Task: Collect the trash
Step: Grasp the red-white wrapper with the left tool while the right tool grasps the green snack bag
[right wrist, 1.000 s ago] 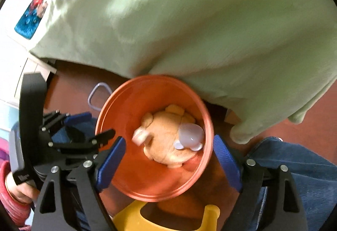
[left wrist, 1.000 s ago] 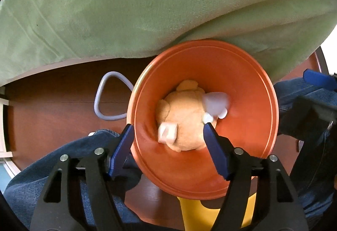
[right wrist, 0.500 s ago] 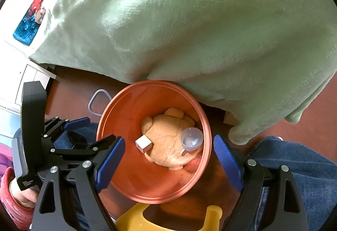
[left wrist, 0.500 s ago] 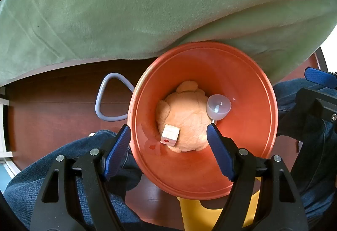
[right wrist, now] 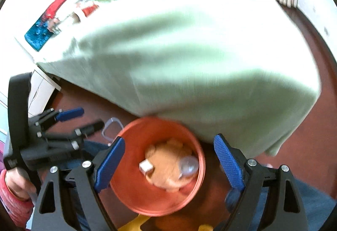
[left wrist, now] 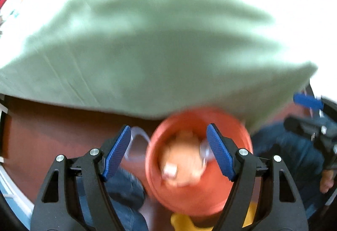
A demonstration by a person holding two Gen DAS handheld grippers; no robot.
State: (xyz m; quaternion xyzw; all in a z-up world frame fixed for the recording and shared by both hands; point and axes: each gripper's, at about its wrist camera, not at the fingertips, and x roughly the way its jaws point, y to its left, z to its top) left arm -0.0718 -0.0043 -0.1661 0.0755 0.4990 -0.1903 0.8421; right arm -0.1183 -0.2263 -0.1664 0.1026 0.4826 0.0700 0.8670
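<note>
An orange bucket (left wrist: 189,195) (right wrist: 130,188) stands on the floor below both grippers. Inside lie a crumpled orange wad (right wrist: 168,157), a small white cube (left wrist: 170,170) (right wrist: 145,166) and a clear plastic cup (left wrist: 204,148) (right wrist: 189,166). My left gripper (left wrist: 168,126) hangs open above the bucket's left rim with nothing between its blue pads. Held open over the bucket, my right gripper (right wrist: 169,139) is empty too. In the right wrist view the left gripper (right wrist: 84,120) shows at the left. The left wrist view is blurred.
A pale green blanket (right wrist: 189,62) hangs over the edge just behind the bucket. A grey loop (right wrist: 112,125) lies on the red-brown floor (right wrist: 305,146). Something yellow (right wrist: 134,222) sits under the bucket. The person's jeans (right wrist: 305,205) flank it. Colourful packets (right wrist: 52,20) lie up on top.
Both grippers have risen away from the bucket and tilted up, so it looks smaller and lower. The cube and cup have come to rest on the orange wad.
</note>
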